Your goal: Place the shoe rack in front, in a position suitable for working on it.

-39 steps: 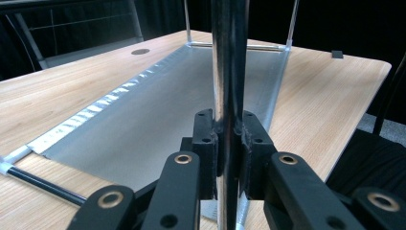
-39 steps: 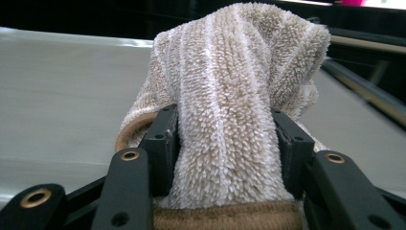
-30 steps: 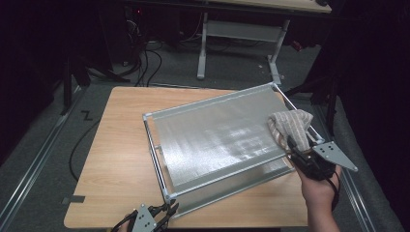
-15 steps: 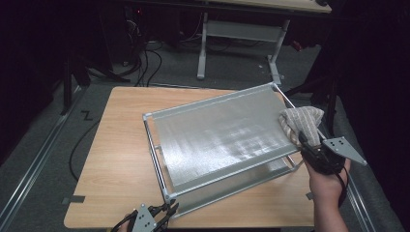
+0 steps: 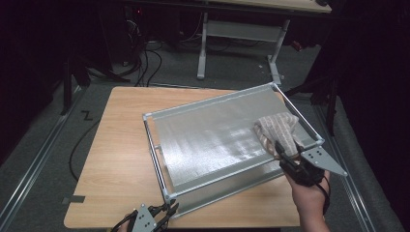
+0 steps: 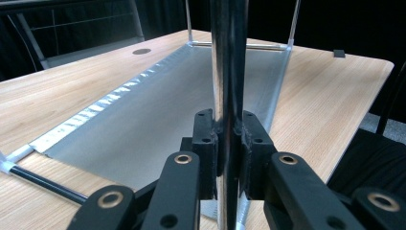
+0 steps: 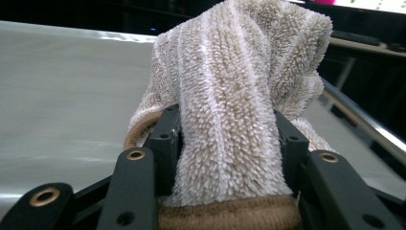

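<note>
Right gripper view: beige striped towel point(image 7: 230, 105) bunched between the jaws of the right gripper point(image 7: 229, 143), brown hem at the bottom; the jaws have just been closing and grip it. High view: towel point(image 5: 276, 129) rests on the silvery panel point(image 5: 212, 137) of a metal frame, near its right rail, on a wooden table point(image 5: 116, 154). Left gripper point(image 6: 229, 153) is clamped tight on a chrome frame post point(image 6: 229, 72) at the near-left corner point(image 5: 167, 195).

A towel point(image 5: 277, 131) lies on the panel's point(image 5: 212, 140) right end, the panel resting on the table point(image 5: 116, 145).
</note>
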Available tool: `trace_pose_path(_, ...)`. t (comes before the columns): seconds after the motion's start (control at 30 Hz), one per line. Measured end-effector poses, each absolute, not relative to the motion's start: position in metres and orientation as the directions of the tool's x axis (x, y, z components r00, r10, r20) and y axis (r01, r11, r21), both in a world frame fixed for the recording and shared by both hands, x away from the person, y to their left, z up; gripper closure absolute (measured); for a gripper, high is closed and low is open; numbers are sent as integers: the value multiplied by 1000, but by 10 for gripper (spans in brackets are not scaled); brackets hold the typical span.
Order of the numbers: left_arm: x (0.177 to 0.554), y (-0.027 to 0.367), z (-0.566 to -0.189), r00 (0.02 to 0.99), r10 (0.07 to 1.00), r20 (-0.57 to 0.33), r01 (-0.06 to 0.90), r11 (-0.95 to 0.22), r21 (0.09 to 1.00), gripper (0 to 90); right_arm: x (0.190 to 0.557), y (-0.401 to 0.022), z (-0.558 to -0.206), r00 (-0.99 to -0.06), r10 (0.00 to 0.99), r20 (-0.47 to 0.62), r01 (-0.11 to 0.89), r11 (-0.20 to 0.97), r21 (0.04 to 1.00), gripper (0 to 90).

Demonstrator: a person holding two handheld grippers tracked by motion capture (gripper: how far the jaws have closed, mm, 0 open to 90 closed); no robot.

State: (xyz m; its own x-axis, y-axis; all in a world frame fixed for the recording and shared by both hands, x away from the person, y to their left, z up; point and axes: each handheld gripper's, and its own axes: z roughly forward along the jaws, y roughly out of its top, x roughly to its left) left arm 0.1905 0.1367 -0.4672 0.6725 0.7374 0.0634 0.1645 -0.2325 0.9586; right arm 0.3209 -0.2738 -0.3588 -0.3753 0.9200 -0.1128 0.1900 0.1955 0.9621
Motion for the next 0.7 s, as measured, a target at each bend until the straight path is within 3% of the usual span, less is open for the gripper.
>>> trace_pose_path(0.7,191,136,-467,673,737,68,166,-240,957,797,266,-162,-359,-668,732,-133,96,262,960,568)
